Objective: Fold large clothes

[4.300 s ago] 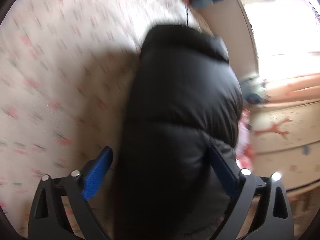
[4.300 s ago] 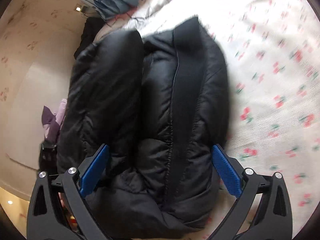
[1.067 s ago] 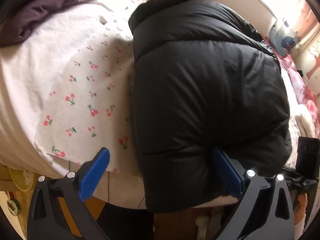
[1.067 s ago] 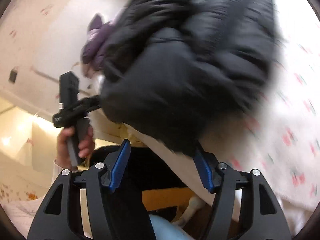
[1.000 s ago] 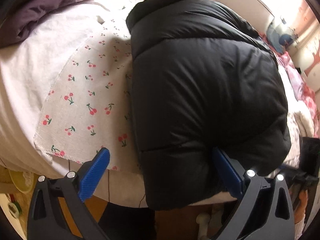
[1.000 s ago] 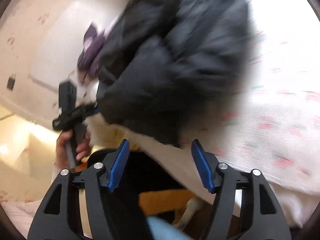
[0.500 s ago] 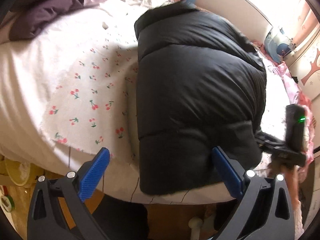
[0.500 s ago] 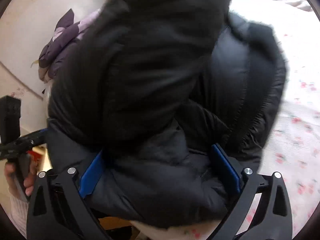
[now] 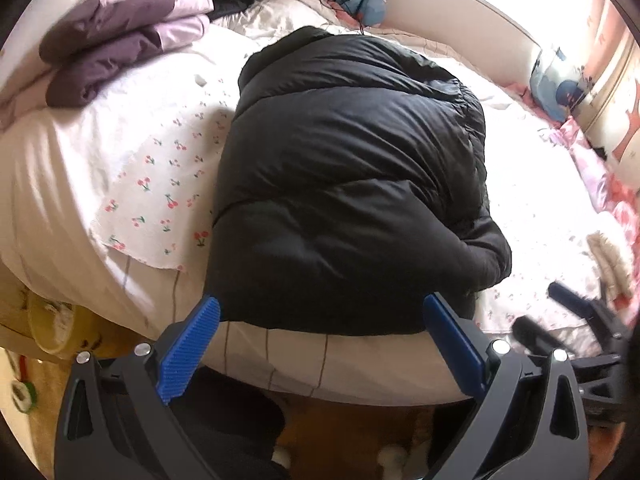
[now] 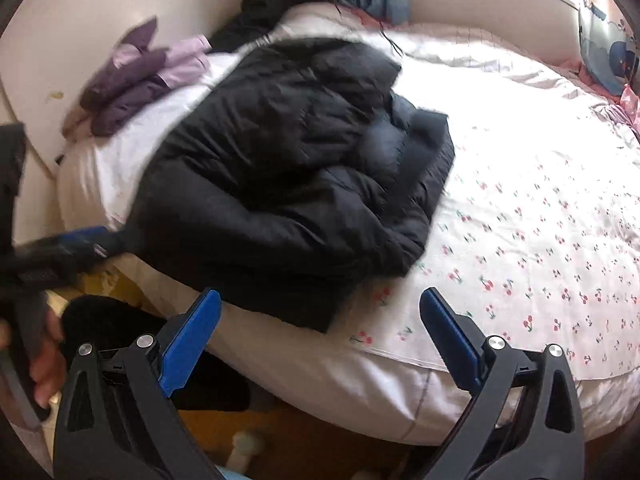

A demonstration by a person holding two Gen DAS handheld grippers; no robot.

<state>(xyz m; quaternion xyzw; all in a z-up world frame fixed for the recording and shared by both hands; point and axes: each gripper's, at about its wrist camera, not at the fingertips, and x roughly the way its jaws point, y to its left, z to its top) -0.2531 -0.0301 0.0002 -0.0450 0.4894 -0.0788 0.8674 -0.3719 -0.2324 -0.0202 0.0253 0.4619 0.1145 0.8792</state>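
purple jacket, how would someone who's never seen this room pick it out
Start at the bed with the cherry-print sheet and go to its far left corner, near the wall. The purple jacket lies bundled there, just beyond the black puffer jacket. It is the only purple garment, with pale lilac panels, and smaller than the black one.

Bright window glare upper right, blown-out white bedsheet (image 9: 532, 184), motion blur, fisheye-bent dark edges.

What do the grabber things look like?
Both the left gripper and the right gripper have black frames with triangle cut-outs and shiny silver screws. Each has two flat blue fingers with ridged pads.
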